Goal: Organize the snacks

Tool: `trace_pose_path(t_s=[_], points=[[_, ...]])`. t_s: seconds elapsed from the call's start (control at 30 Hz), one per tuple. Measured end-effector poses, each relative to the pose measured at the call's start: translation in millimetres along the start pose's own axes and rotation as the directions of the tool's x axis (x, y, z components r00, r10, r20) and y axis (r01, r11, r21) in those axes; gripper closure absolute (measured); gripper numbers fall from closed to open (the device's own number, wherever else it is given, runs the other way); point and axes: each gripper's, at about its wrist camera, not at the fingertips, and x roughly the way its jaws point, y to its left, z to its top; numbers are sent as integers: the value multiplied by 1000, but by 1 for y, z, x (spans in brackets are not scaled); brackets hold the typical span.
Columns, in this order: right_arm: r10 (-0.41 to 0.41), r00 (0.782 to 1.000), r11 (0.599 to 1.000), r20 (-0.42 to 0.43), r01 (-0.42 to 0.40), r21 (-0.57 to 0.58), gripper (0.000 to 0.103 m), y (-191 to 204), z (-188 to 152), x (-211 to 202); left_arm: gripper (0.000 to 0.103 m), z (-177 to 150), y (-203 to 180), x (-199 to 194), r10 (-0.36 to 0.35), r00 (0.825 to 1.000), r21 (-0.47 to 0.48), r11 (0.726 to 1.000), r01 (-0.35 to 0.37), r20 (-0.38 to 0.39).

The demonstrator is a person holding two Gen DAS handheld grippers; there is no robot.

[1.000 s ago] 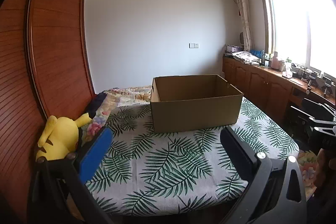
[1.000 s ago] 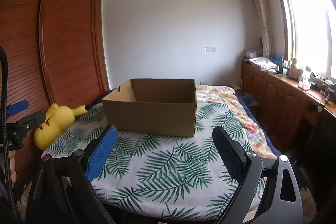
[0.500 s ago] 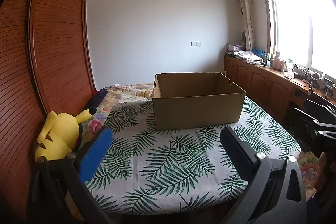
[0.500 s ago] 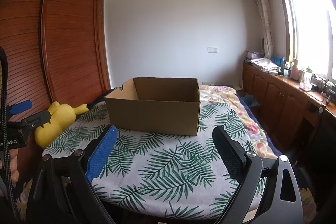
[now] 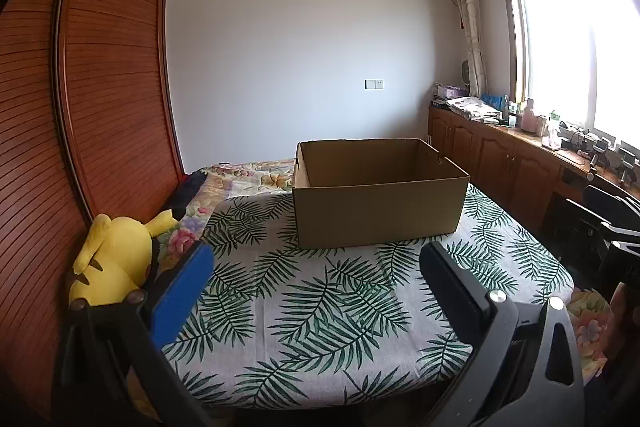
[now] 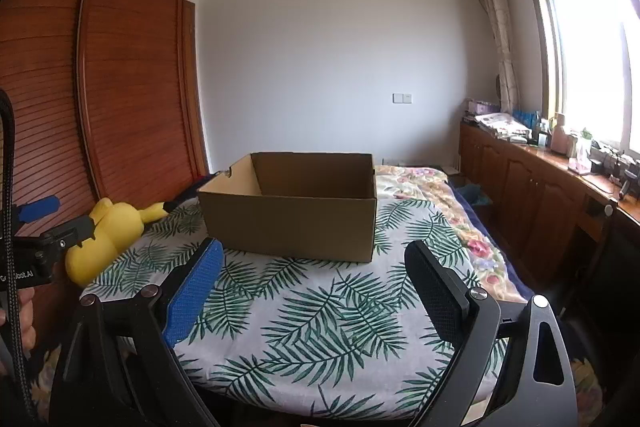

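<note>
An open brown cardboard box (image 5: pixel 376 199) stands on a table with a palm-leaf cloth (image 5: pixel 320 311); it also shows in the right wrist view (image 6: pixel 292 211). Its inside is mostly hidden from both views. No snacks are in view. My left gripper (image 5: pixel 316 263) is open and empty, held above the near edge of the table, short of the box. My right gripper (image 6: pixel 314 259) is open and empty, also short of the box. The left gripper also shows at the left edge of the right wrist view (image 6: pixel 48 227).
A yellow plush toy (image 5: pixel 116 259) lies at the table's left against a wooden wardrobe (image 5: pixel 80 107). A bed with a floral cover (image 6: pixel 432 195) lies behind the box. Wooden cabinets with clutter (image 5: pixel 520 155) run under the window on the right.
Both views have tilted slightly upward, so the box sits lower in each frame. Both grippers stay open and empty.
</note>
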Motion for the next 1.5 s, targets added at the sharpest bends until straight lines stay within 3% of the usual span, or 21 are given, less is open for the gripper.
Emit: trace_pose_path(t_s=[1.5], points=[[-4, 1000, 1000, 4, 4, -8, 9, -1, 0, -3, 0, 0, 0, -7, -1, 1000, -10, 1000, 2, 8]])
